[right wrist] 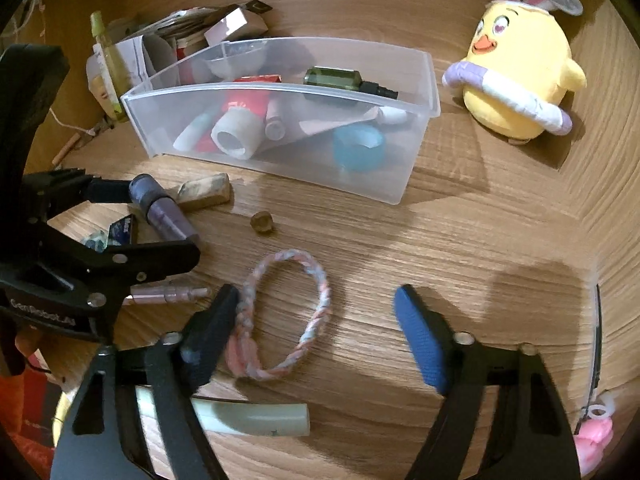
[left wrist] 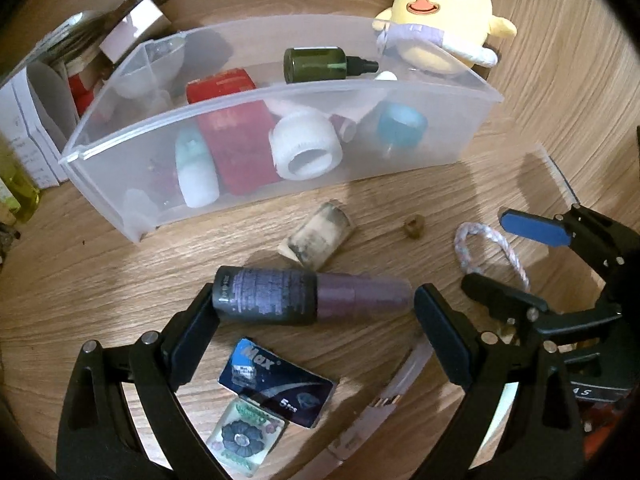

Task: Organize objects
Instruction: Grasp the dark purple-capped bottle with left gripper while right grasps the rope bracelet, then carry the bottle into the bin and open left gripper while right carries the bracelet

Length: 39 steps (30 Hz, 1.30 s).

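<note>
A purple nail polish bottle (left wrist: 308, 298) lies crosswise between the fingers of my left gripper (left wrist: 316, 312), which is open around it, one finger touching the bottle's dark end; it also shows in the right wrist view (right wrist: 160, 208). My right gripper (right wrist: 320, 328) is open over a braided pastel bracelet (right wrist: 280, 316), also seen in the left wrist view (left wrist: 486, 250). A clear plastic bin (left wrist: 440, 136) holds a green spray bottle (left wrist: 320, 65), a red tube, a white cap and a blue cap.
A worn cork-like block (left wrist: 318, 240), a small brown nub (left wrist: 413, 231), a blue "Max" packet (left wrist: 280, 384), a flower-print tile (left wrist: 244, 436) and a pink tube (left wrist: 384, 404) lie on the wooden table. A yellow chick plush (right wrist: 524, 76) sits beyond the bin. Boxes stand at left.
</note>
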### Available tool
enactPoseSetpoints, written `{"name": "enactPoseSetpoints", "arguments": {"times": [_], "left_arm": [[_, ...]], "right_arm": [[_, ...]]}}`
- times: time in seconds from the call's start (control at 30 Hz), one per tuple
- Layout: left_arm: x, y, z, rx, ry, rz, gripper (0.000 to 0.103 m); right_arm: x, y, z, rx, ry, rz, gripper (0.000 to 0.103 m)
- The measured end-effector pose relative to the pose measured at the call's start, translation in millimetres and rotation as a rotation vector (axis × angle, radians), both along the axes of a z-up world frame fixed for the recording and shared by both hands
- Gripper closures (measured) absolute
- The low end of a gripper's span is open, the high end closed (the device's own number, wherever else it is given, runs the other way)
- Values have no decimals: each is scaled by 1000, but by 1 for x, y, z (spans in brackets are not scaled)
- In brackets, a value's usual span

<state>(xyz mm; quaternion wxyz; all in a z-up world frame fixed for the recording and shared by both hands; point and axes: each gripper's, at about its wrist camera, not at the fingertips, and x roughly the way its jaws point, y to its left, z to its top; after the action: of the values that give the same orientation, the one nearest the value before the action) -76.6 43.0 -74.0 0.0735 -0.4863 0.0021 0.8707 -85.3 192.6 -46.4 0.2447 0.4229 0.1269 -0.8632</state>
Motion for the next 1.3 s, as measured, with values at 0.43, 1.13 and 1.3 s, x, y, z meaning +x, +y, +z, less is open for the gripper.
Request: {"name": "enactPoseSetpoints", "arguments": {"times": [0.43,1.13,1.3], "left_arm": [[4,-3,1,12,66,13,12],[20,-30,61,58,252,113,12],[17,-35,76,61,300,137,12]], "right_arm": [[-12,14,4,-65,-25,-42,93],[-22,23,63,-176,119,-88,94],[-25,18,80,-207,160,-79,94]]}}
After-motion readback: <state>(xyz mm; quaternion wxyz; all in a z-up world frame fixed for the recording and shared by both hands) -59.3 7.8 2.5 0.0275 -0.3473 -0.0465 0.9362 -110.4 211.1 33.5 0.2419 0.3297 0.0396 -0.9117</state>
